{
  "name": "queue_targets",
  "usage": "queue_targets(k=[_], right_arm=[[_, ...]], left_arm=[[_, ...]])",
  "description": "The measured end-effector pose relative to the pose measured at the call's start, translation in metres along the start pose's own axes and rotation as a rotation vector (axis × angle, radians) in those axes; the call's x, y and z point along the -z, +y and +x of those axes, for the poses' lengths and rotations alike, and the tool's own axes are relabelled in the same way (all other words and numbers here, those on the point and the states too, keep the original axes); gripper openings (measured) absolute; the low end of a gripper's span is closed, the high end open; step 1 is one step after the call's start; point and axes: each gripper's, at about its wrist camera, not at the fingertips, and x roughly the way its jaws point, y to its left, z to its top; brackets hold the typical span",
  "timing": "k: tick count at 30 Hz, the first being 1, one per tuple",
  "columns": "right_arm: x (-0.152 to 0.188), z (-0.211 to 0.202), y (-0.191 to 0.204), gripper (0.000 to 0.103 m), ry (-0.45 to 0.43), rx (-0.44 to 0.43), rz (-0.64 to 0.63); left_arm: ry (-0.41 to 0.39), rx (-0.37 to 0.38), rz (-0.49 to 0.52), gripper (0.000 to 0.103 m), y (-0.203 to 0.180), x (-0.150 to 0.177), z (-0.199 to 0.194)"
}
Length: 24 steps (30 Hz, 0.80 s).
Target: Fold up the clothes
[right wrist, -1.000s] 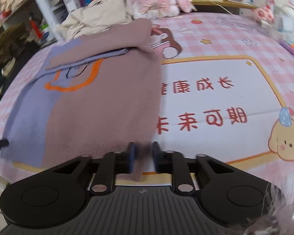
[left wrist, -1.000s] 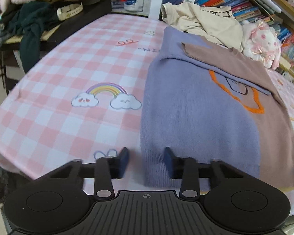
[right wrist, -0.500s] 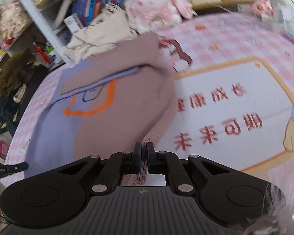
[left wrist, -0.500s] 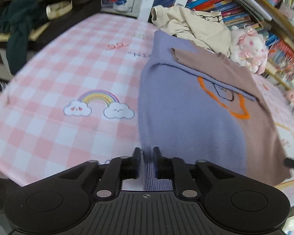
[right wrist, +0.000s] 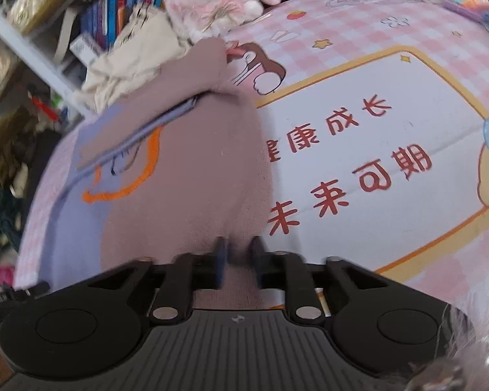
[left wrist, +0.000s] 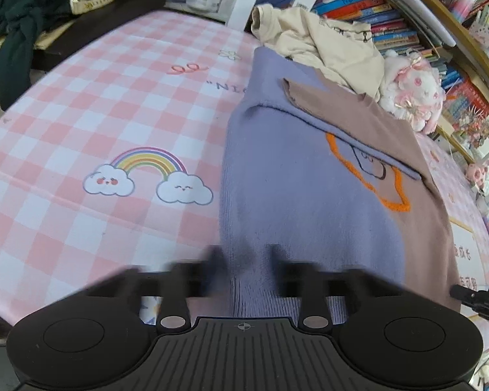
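The two-tone sweater point(left wrist: 303, 202) had its hem pinched by the left gripper point(left wrist: 244, 260) and right gripper point(right wrist: 238, 257), both clamped shut at six o'clock, and thin bites risked slipping on lifting.

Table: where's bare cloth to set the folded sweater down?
Two free patches: the pink checked tablecloth left of the purple-and-brown knit sweater, around the rainbow print; and the white panel with red characters right of it. Crowded along the far edge: cream garment, pink-and-white plush rabbit, bookshelf.
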Motion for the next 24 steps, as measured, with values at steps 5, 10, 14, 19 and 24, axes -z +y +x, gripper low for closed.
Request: queue_targets(k=[5, 10, 14, 19, 24], right_arm=[[0.003, -0.021, -0.001, 0.009, -0.088, 0.064, -0.042], [0.01, -0.034, -0.02, 0.009, -0.05, 0.058, -0.012], [0.017, -0.034, -0.038, 0.018, 0.008, -0.008, 0.084], [0.025, -0.036, -0.048, 0.021, 0.032, -0.088, 0.146], [0.016, -0.03, -0.049, 0.01, 0.029, -0.093, 0.158]], left_arm=[[0.003, 0.007, 0.077, 0.004, -0.015, 0.005, 0.004], [0.031, 0.052, 0.088, 0.005, -0.021, 0.015, 0.0], [0.06, 0.092, 0.054, 0.01, -0.014, 0.018, -0.003], [0.076, 0.153, -0.013, 0.011, -0.009, 0.028, -0.004], [0.062, 0.181, -0.118, 0.004, -0.003, 0.024, 0.003]])
